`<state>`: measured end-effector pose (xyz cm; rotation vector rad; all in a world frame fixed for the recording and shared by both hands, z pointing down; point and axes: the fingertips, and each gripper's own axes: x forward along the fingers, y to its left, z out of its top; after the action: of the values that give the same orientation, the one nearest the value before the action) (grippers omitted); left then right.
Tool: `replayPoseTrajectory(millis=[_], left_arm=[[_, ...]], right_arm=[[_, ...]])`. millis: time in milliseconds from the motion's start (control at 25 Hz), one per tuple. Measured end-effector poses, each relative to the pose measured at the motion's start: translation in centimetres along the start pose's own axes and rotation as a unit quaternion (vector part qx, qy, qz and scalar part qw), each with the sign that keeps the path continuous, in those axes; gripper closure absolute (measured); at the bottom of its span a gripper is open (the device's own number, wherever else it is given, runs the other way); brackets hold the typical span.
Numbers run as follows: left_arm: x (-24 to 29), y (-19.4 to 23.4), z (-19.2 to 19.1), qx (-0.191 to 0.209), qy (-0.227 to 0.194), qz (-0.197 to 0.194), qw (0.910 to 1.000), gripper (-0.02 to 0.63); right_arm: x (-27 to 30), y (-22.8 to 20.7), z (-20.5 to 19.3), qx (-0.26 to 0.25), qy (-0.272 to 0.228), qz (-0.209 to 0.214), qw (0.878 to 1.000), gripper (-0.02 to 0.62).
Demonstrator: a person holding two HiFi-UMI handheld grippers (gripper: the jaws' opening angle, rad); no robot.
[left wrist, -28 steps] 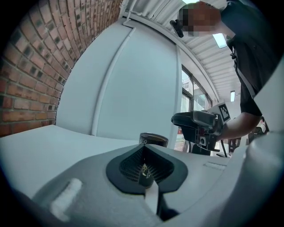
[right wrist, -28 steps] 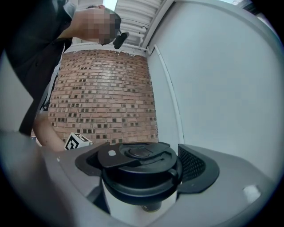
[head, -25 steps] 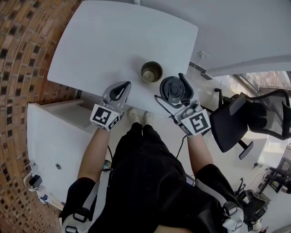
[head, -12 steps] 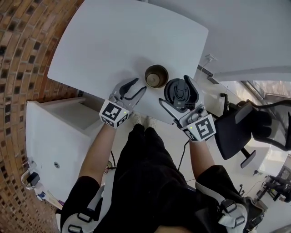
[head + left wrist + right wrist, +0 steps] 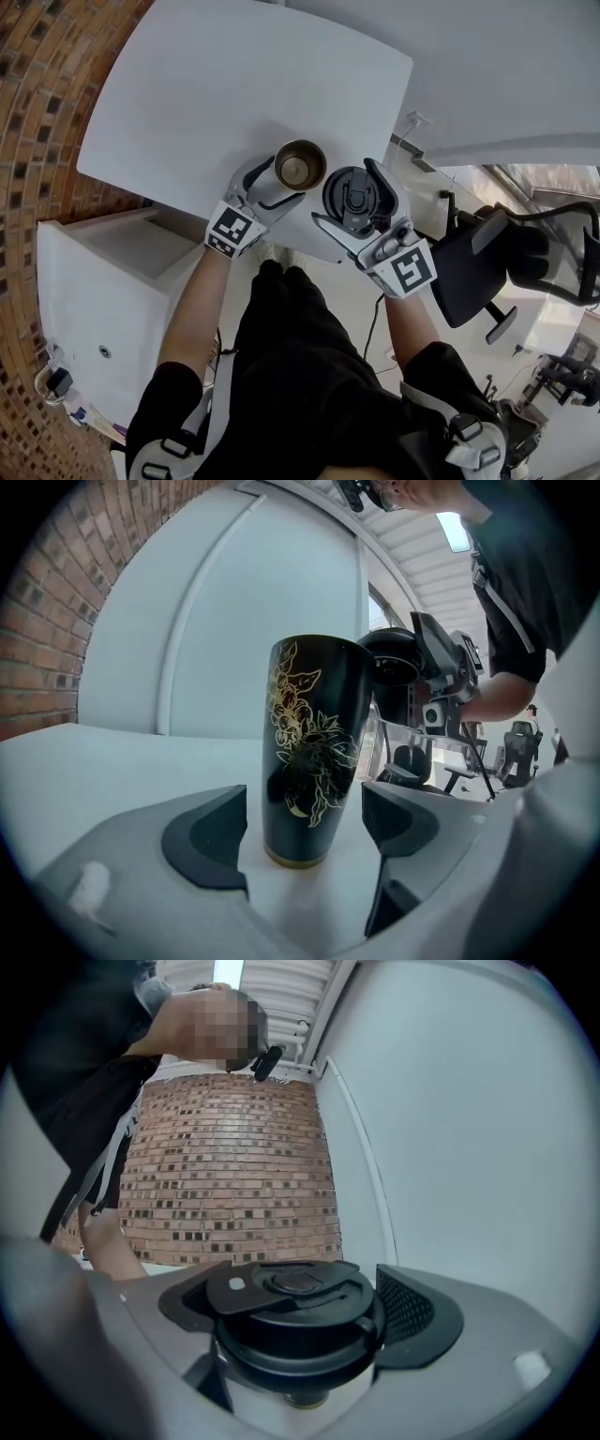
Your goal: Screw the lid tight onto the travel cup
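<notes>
Right claw (image 5: 295, 1309) snug on lid (image 5: 298, 1288), beside travel cup (image 5: 300, 167) rim

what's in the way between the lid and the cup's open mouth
Nothing visible. The lid sits clamped in the right gripper just beside the cup, whose mouth is uncovered. The left gripper has its jaws opening around the cup's lower body, below the rim.

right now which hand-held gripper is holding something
The right hand-held gripper: it clamps the lid. On the left hand-held gripper the jaws are opening, cup between them untouched.
</notes>
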<state>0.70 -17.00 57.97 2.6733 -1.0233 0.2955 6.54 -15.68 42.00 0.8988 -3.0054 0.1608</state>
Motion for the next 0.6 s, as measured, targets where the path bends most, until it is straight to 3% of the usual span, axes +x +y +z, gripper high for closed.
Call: replayPoseTrajectory(millis=[320, 600], left_arm=[[2.3, -0.1, 0.5, 0.039, -0.002, -0.045, 0.9982, 0.216], [2.7, -0.6, 0.6, 0.032, -0.001, -0.062, 0.9976, 0.239]], right_arm=[[1.0, -0.4, 0.5, -0.031, 0.012, 0.010, 0.999, 0.110], [2.8, -0.1, 0.0, -0.035, 0.013, 0.024, 0.999, 0.110]])
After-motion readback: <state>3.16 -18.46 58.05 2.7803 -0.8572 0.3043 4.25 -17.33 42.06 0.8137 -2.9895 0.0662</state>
